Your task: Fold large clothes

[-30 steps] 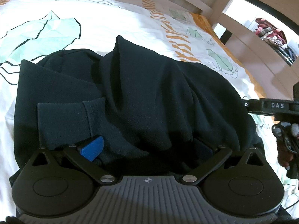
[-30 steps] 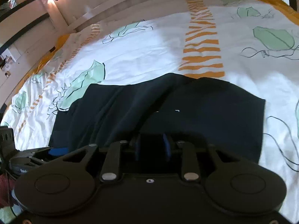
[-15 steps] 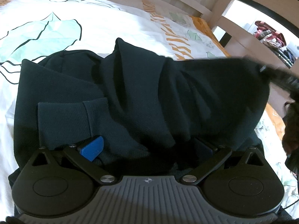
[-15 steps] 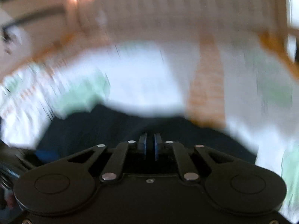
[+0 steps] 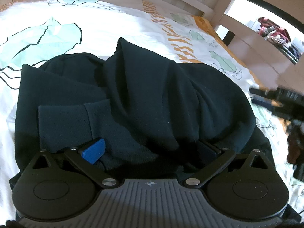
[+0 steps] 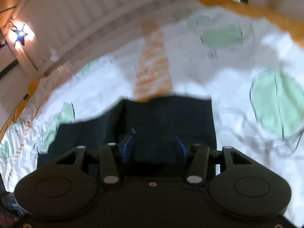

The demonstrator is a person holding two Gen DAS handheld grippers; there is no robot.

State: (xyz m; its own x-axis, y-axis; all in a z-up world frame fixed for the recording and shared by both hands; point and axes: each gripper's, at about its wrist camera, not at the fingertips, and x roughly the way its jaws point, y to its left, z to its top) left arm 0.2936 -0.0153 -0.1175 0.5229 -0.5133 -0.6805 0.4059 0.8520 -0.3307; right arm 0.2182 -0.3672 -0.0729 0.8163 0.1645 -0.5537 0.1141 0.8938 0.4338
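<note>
The dark navy knit garment (image 5: 144,102) lies heaped in the middle of the white bedsheet printed with green leaves and orange stripes (image 5: 106,24), one ribbed cuff (image 5: 64,121) lying flat on top at the near left while a thick ridge of cloth rides up through the centre. The left gripper (image 5: 150,150) sits low over the near edge, its jaws spread wide with folds of the garment bunched between them; the blue pad (image 5: 94,150) on one side is bare and the other finger is buried under a drape of fabric, so nothing is pinched there. Over on the other side, the right gripper (image 6: 153,148) is opening, its blue fingertips (image 6: 127,148) already apart over a flat panel of the garment (image 6: 161,123), not pressing on it, and that view is smeared with motion. Here is the worry: the pile looks lumpy and uneven, so a fold made from here could lock that central ridge in as a crease. The cloth draped over the left finger may snag and drag the whole stack when that hand lifts. The right hand could grab several layers at once, or miss the edge altogether.
</note>
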